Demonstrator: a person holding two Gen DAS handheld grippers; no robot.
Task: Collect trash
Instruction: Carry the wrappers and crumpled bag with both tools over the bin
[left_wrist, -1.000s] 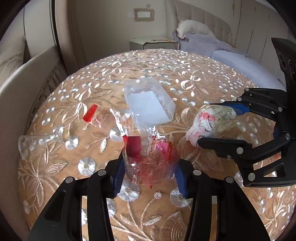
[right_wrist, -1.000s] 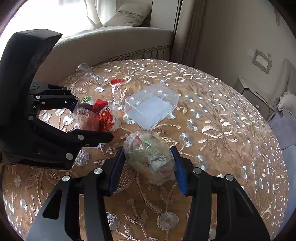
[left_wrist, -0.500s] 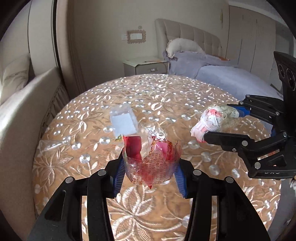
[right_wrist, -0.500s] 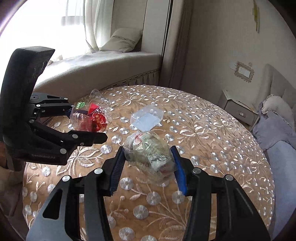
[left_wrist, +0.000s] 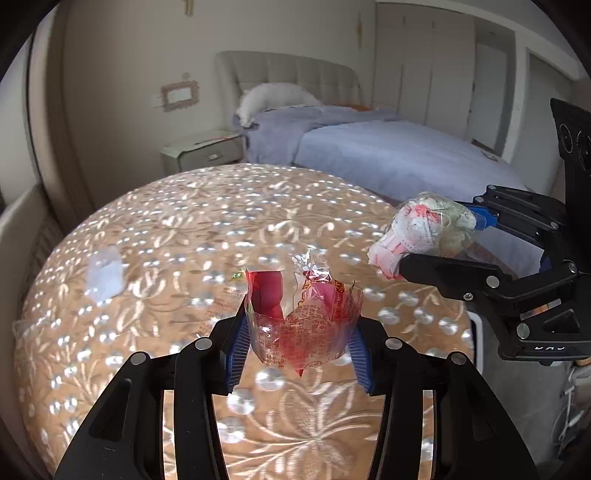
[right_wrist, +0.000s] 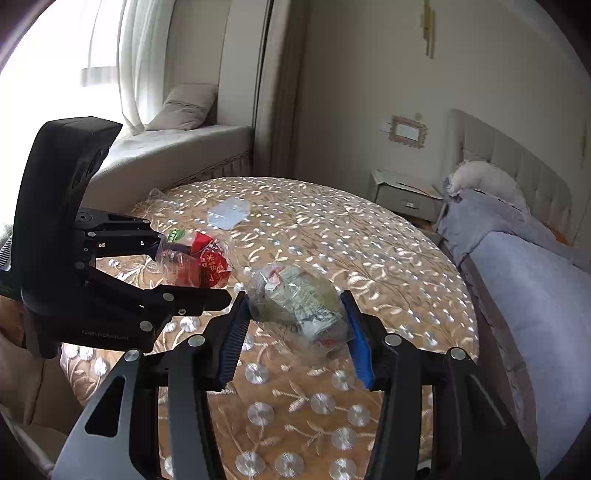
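My left gripper (left_wrist: 301, 345) is shut on a crumpled clear wrapper with red print (left_wrist: 303, 325), held up above the round table (left_wrist: 184, 221). In the right wrist view the same red wrapper (right_wrist: 199, 264) shows at the left, between the left gripper's fingers. My right gripper (right_wrist: 295, 328) is shut on a clear bag stuffed with crumpled paper scraps (right_wrist: 299, 299), also held off the table. From the left wrist view that stuffed bag (left_wrist: 424, 225) hangs at the right, beside the red wrapper and a little farther.
A clear plastic box (right_wrist: 229, 214) and a lying clear plastic goblet (right_wrist: 157, 194) stay on the table's far side. A window seat (right_wrist: 177, 144) runs behind the table, a bed (left_wrist: 388, 155) and a nightstand (left_wrist: 203, 151) stand beyond it.
Both grippers have lifted their trash off the table and drawn back from it together. The clear box and goblet now look smaller and farther away.
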